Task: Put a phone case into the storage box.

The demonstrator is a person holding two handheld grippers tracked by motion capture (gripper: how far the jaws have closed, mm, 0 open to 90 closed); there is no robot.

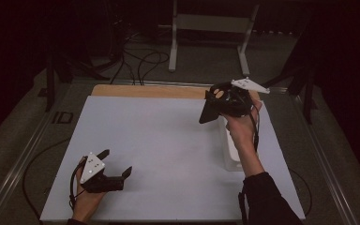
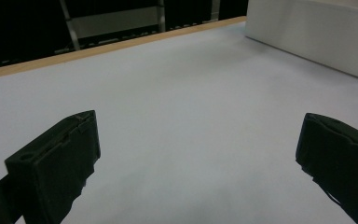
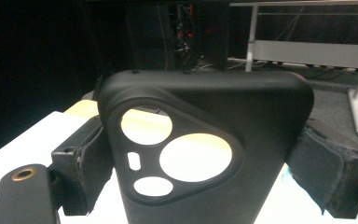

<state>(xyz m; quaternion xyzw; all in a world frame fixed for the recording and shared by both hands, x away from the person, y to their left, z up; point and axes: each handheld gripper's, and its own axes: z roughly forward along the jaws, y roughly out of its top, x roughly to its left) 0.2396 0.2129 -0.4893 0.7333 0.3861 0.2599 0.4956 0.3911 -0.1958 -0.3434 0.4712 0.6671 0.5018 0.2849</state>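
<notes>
Black phone case (image 3: 205, 149), bottom cut off, clamped between right gripper (image 3: 200, 172) jaws.

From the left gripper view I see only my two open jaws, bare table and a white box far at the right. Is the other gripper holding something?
Observer: Yes. The right gripper is shut on a black phone case, clamped by its sides.
Operator: Where is it, over the table?
Observer: In the high view the person's right hand holds it raised above the far end of the white box.
Operator: Which face of the case looks at its camera?
Observer: The back, I think: the raised frame with the camera cut-outs faces it.
</notes>
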